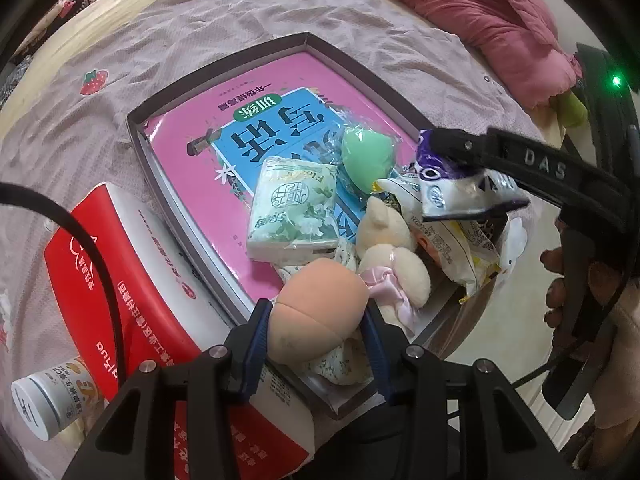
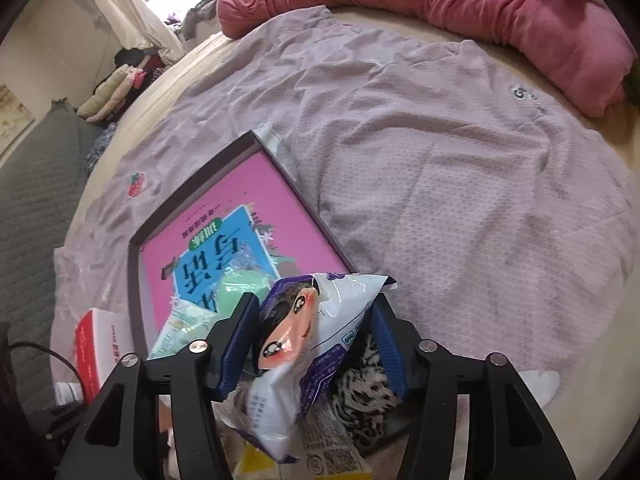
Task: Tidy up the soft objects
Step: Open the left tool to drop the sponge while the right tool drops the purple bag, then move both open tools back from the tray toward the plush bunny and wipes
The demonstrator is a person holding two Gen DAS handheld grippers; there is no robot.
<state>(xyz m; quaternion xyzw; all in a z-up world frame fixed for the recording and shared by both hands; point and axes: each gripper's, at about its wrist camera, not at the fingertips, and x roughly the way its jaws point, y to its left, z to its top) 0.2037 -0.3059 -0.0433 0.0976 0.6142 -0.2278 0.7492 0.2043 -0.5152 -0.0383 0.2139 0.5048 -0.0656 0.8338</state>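
A shallow dark tray lies on the bed with a pink book in it. On the book lie a green sponge, a tissue pack and a cream plush toy. My left gripper is shut on a peach sponge over the tray's near corner. My right gripper is shut on a white and purple snack packet, which also shows in the left wrist view, above the tray's right side.
A red and white box and a white bottle lie left of the tray. A lilac sheet covers the bed. A rolled pink blanket lies at the far edge. More packets pile in the tray's right corner.
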